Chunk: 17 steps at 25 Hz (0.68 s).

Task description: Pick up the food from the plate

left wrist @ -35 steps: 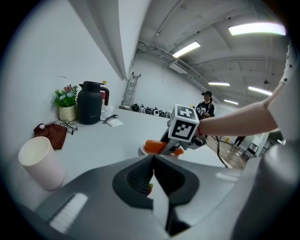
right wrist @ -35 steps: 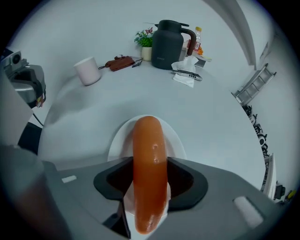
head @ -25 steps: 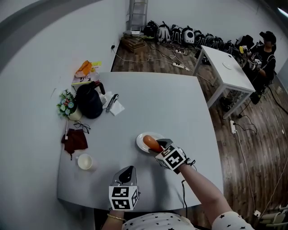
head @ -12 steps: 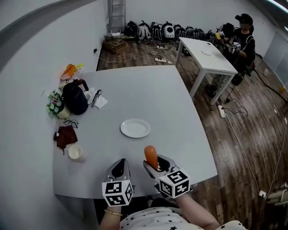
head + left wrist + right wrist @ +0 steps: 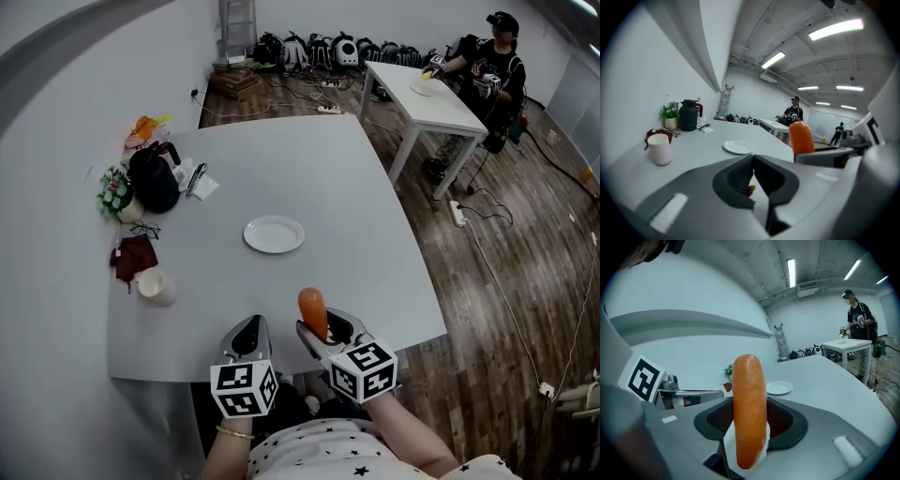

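Sausage (image 5: 312, 309): orange, smooth, one piece. In the head view it sits at lower centre of the frame, standing upright in the right gripper (image 5: 322, 331), over the near edge of the grey table (image 5: 328, 178). It is off the plate and well apart from it.

Head view, other items:
- Plate (image 5: 274, 234), white, round, bare, at the middle of the frame.
- Left gripper (image 5: 250, 330), just left of the right one, jaws together with nothing held.
- Marker cubes on both grippers, black-and-white square patterns, at the bottom of the frame.
- Cup (image 5: 150, 284), white, at the left.
- Dark red cloth (image 5: 133, 257) and glasses (image 5: 145, 231), above the cup.
- Black jug (image 5: 153, 190) with flowers (image 5: 114, 192) beside it, at upper left.
- Second white table (image 5: 422, 94) with a person (image 5: 492, 61) beside it, at upper right.

Left gripper view: the two dark pads meet at lower centre. A small red-and-yellow speck shows low in the seam, too small to identify. The sausage rises at right of centre. The plate lies on the table beyond the jaws, with the cup at left.

Right gripper view: the sausage fills the centre, upright, with a ribbed pad pressed on each side. The plate lies right of centre behind it. A square marker of the left gripper shows at the left edge.
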Available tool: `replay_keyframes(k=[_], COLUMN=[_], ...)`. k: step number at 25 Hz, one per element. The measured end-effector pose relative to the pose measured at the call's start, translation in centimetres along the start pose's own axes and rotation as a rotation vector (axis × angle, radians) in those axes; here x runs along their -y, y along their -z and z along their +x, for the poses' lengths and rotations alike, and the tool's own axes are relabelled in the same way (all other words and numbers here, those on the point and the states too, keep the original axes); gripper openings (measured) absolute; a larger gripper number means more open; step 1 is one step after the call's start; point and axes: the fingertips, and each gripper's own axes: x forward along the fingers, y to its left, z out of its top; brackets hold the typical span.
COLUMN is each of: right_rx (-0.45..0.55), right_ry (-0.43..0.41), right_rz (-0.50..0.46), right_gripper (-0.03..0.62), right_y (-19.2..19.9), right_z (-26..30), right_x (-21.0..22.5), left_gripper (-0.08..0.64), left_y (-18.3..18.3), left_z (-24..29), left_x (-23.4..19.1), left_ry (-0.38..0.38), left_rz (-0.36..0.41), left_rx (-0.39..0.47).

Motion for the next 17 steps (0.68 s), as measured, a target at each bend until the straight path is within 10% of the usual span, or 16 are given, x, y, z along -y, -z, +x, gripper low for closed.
replay_keyframes(k=[17], right_rx=[0.037], right_ry=[-0.006], right_rz=[-0.033], right_gripper=[0.206], right_y=[-1.0], right_z=[-1.4], right_x=[-1.5], left_gripper=[0.008], left_y=[-0.4], left_z=[-1.7], left_x=[0.8], left_ry=[-0.009], left_rz=[0.014], left_rx=[0.028])
